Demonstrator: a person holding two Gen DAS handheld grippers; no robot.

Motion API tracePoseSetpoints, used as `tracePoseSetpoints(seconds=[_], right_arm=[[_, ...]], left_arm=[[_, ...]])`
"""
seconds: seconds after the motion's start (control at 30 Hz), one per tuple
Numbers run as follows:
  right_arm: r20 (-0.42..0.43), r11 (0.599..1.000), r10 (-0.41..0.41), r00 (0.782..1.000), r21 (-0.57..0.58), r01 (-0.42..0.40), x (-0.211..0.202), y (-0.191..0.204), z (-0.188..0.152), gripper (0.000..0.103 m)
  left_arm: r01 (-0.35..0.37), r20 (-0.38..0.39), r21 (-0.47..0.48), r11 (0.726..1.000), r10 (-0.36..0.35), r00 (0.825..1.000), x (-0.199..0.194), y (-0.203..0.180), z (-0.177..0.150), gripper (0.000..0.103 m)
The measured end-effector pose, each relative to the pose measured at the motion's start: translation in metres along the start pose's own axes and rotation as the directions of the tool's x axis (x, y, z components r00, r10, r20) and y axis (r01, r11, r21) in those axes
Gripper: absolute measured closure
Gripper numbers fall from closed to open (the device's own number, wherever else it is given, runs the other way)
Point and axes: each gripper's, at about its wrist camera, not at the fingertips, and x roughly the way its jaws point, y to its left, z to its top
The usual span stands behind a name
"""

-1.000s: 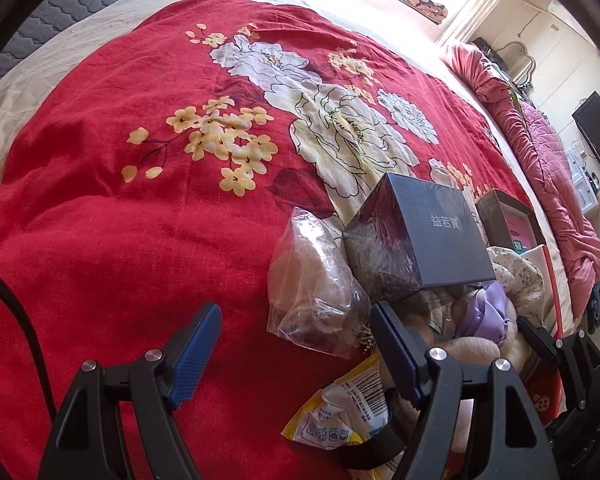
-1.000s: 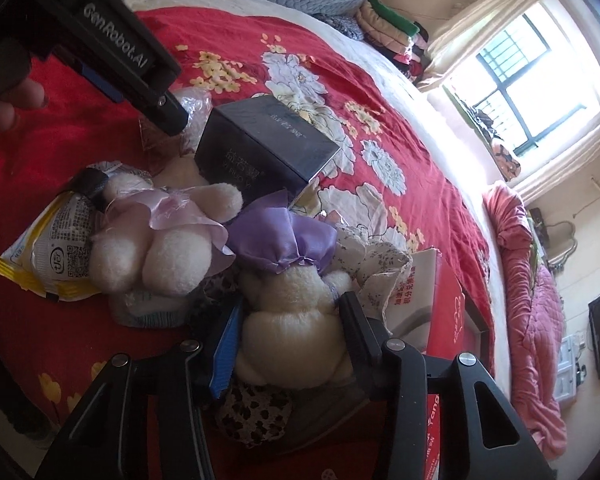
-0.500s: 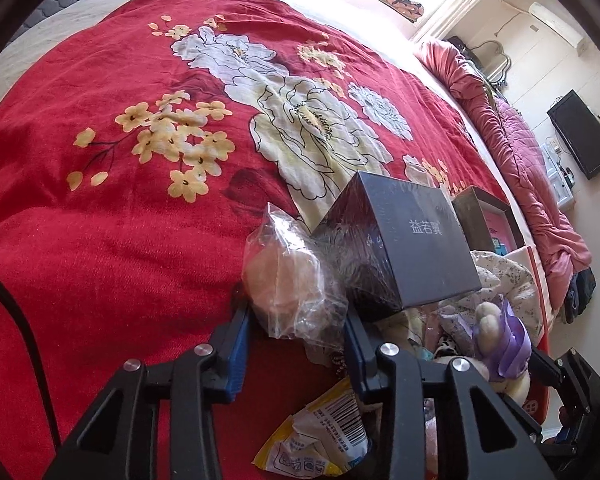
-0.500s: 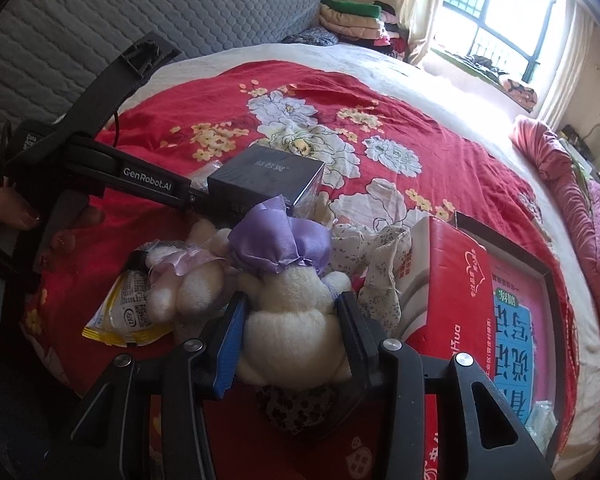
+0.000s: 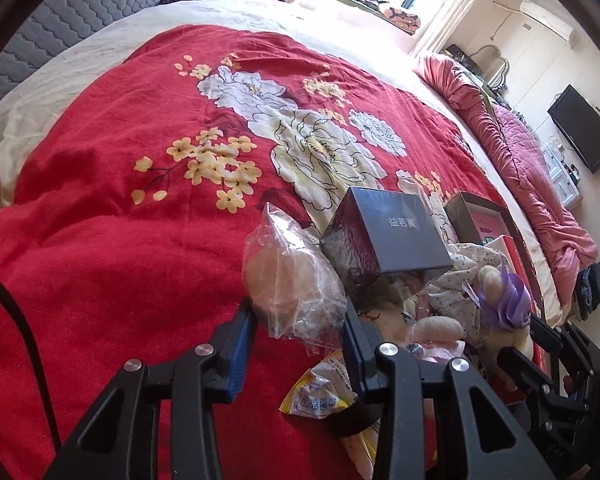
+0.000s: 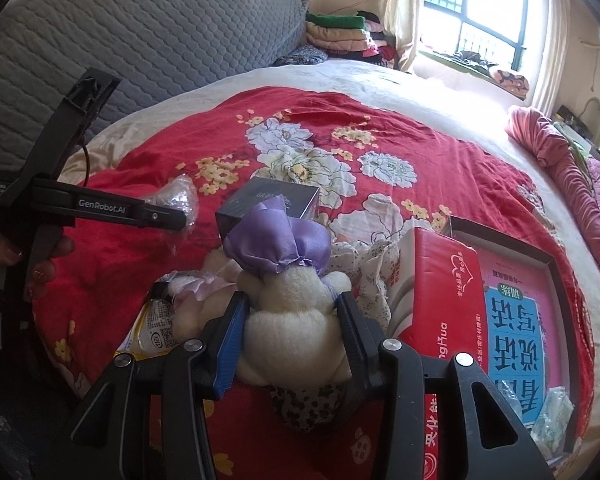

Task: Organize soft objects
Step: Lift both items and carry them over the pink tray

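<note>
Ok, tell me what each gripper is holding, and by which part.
Left gripper: clear plastic bag, pinched at its lower sides. Right gripper: cream plush toy with purple bow, squeezed around its body.

Open blanket [image 5: 112, 240] beyond, seemingly, dark box [image 5: 396, 236]

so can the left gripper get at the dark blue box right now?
Probably not as is: the left gripper is shut on the clear plastic bag, and that bag sits between its fingers and the dark blue box. It would need to drop the bag first.
</note>
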Motion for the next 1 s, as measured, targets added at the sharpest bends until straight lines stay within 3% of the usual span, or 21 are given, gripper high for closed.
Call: tracePoseSetpoints(seconds=[0.1, 0.4, 1.0], right_arm=[[0.010, 1.000, 0.005, 1.000, 0.019, -0.005, -0.005, -0.002, 0.000, 0.056], [0.057, 0.997, -0.016, 0.998, 0.075, 0.012, -0.028, -0.014, 0.001, 0.056], [0.153, 0.985, -0.084, 0.985, 0.163, 0.059, -0.086, -0.038, -0.004, 0.056]], left_arm=[[-0.019, 0.021, 0.031, 0.999, 0.018, 1.000, -0.011, -0.009, -0.002, 0.063], [0.010, 0.068, 0.091, 0.996, -0.016, 0.998, -0.040, -0.054, -0.015, 0.063], [0.040, 0.084, 0.229, 0.973, -0.061, 0.995, -0.071, -0.138, -0.042, 0.063]])
